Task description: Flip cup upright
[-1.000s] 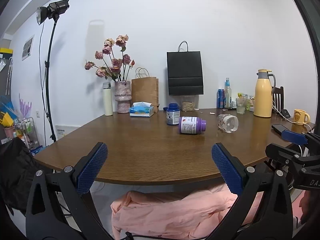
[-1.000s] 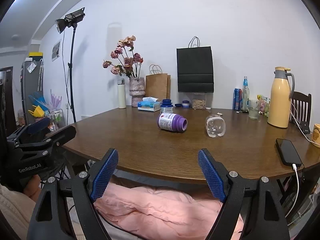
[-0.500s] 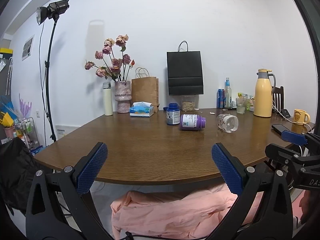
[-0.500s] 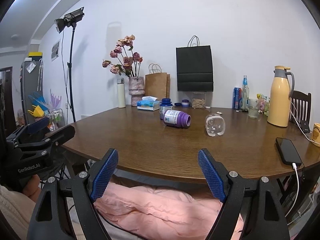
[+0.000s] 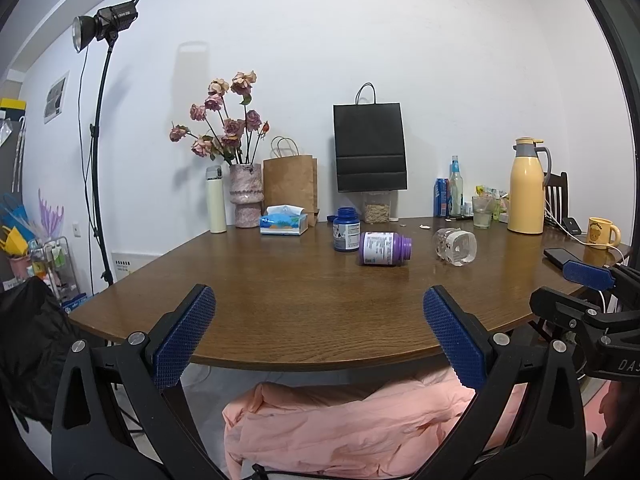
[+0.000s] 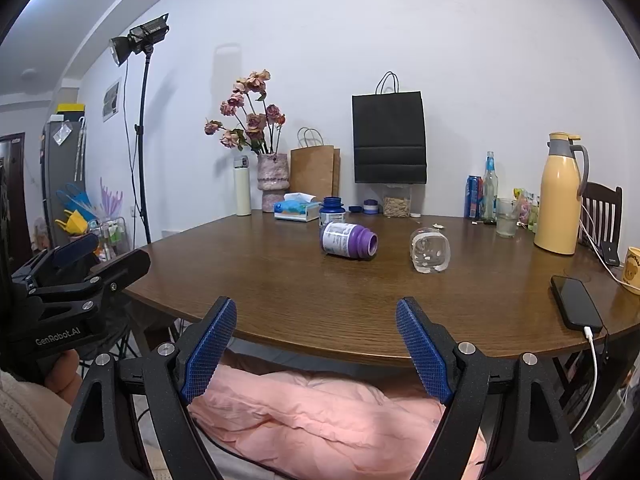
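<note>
A clear cup (image 5: 456, 246) lies on its side on the brown table (image 5: 280, 292), mouth toward me; it also shows in the right wrist view (image 6: 430, 255). A purple bottle (image 5: 384, 249) lies on its side left of it, also in the right wrist view (image 6: 349, 240). My left gripper (image 5: 320, 336) is open and empty, short of the table's near edge. My right gripper (image 6: 316, 344) is open and empty, also short of the near edge, with the cup ahead and a little right.
A blue bottle (image 5: 346, 234) stands behind the purple one. A tissue box (image 5: 284, 222), vase of flowers (image 5: 246, 196), paper bags, a yellow jug (image 6: 560, 196), a glass (image 6: 506, 218) and a phone (image 6: 576, 302) on a cable stand around. Pink cloth (image 6: 320, 408) lies below the edge.
The purple bottle has rolled away from me across the table and now lies next to the blue bottle. The cup and both grippers have stayed put.
</note>
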Demonstrator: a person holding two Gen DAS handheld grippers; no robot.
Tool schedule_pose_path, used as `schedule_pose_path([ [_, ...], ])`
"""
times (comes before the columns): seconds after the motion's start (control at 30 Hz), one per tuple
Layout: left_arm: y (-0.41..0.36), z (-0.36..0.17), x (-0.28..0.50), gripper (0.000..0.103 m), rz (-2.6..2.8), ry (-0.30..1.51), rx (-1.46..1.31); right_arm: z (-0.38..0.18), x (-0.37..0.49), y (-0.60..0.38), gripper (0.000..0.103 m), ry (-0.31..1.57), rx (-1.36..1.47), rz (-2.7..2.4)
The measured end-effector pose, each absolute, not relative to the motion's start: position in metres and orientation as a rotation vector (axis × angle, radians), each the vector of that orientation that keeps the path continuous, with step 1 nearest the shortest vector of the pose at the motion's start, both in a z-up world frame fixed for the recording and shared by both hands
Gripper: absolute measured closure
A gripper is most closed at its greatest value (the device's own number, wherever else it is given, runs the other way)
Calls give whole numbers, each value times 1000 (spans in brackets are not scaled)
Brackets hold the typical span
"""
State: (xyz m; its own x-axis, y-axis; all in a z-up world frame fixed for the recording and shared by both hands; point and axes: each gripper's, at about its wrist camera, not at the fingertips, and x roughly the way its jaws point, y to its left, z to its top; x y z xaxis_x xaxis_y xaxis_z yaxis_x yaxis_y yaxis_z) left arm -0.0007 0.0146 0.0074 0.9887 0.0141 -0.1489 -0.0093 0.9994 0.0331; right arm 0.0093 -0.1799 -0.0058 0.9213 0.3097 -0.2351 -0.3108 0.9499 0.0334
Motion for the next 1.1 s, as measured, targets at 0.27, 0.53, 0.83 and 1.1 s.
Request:
schedule_pose_path([
  [0.27, 14, 8, -1, 0, 14, 149, 32, -6, 10, -181, 17, 242, -5, 320],
  [0.53, 16, 8, -2, 0, 14, 144, 36, -5, 10, -181, 17, 242, -6, 321],
  [0.83, 17, 10, -1, 0, 13, 139, 39, -5, 10, -181, 17, 243, -7, 323],
  [1.1, 17, 11, -1, 0, 15, 136, 40, -6, 11, -183, 17, 244, -9, 324],
])
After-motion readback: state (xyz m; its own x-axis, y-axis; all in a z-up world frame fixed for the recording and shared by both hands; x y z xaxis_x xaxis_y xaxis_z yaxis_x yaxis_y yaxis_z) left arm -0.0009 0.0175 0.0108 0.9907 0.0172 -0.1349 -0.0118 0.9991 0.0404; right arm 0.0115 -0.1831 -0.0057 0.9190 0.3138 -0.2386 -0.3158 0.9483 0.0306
